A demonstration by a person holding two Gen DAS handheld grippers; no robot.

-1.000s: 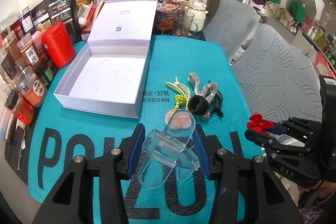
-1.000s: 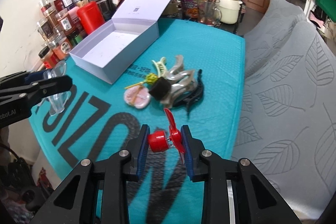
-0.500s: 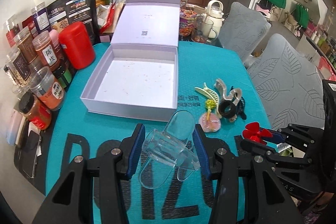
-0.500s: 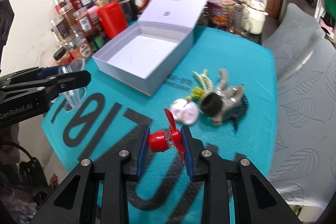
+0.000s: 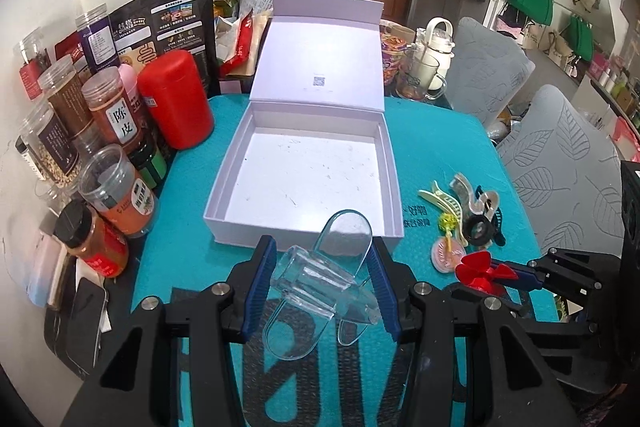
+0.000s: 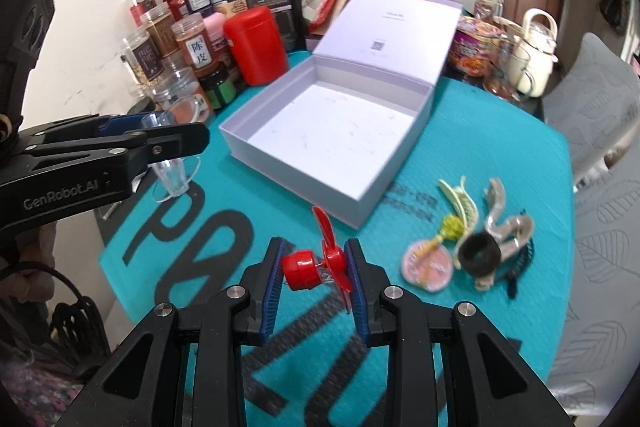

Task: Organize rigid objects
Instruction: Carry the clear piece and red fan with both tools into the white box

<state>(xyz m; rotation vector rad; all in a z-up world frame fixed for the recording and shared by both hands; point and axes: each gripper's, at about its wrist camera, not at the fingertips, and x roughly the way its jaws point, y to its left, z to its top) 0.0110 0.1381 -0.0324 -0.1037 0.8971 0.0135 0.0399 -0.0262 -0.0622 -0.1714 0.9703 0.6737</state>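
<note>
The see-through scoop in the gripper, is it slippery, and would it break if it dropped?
Probably slippery: the clear scoop looks like smooth, glossy hard plastic, and the left gripper pinches it only at the sides. It keeps its shape in the grip, so it seems stiff. It looks thin and light; a drop onto the teal mat would more likely bounce than shatter.

Both grippers are matte black plastic, built from angular linkage arms with triangular cut-outs. The left gripper [image 5: 322,285] carries round silver screw heads at its joints, and its fingers [image 5: 260,287] are lined with ribbed blue pads. The right gripper [image 6: 314,283] has the same build: silver screws, black links, ribbed blue pads on the fingers [image 6: 272,291]. Seen from the right wrist, the left gripper's side bears grey "GenRobot.AI" lettering and small screws.
</note>
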